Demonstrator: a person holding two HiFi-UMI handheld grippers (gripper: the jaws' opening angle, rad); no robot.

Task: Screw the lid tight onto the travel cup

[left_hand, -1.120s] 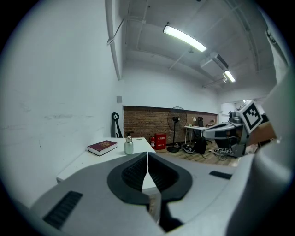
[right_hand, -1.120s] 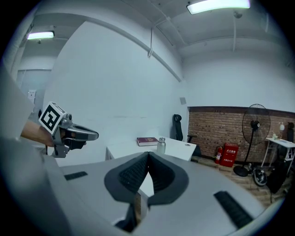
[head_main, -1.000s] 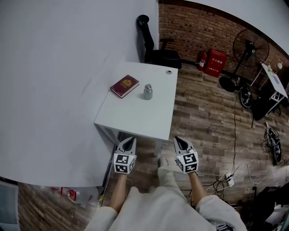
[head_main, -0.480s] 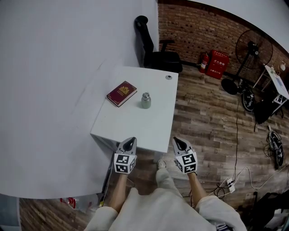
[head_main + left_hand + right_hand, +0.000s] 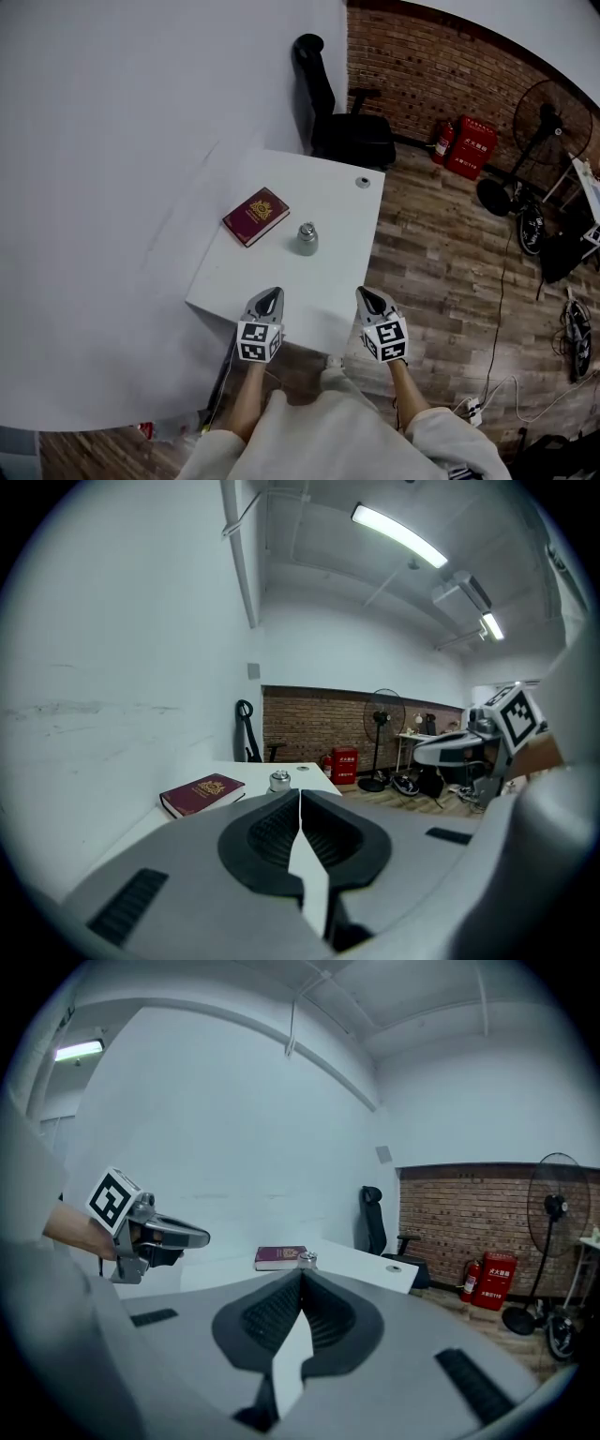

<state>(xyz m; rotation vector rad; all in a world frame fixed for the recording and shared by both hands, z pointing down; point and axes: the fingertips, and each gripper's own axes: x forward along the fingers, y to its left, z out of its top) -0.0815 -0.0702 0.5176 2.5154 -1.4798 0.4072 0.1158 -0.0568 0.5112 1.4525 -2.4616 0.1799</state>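
I am holding two claws side by side in front of me, both pointing forward at the near edge of a white table point(image 5: 328, 272). My left claw point(image 5: 270, 293) is pressing its jaws together on nothing, and my right claw point(image 5: 364, 292) is doing the same. In the head view both tips are sitting just at the near edge of the table, well apart from each other, with bare tabletop stretching ahead of them. The travel cup point(image 5: 307, 238), small and silver, is standing near the middle of the table, ahead of and between my two claws and touching neither. It is standing upright, its long axis running vertically and its capped end facing up. It is too small to tell how firmly the lid is sitting. A dark red book point(image 5: 256, 216) is lying flat just to the left of the cup, a little farther from me, apart from it. A small round object point(image 5: 363, 182) is sitting near the far right corner. A white wall point(image 5: 112, 187) is running along the left side of the table, closing that side in. To the right the wooden floor point(image 5: 450, 272) is lying open. A black office chair point(image 5: 337, 112) is standing beyond the far edge.
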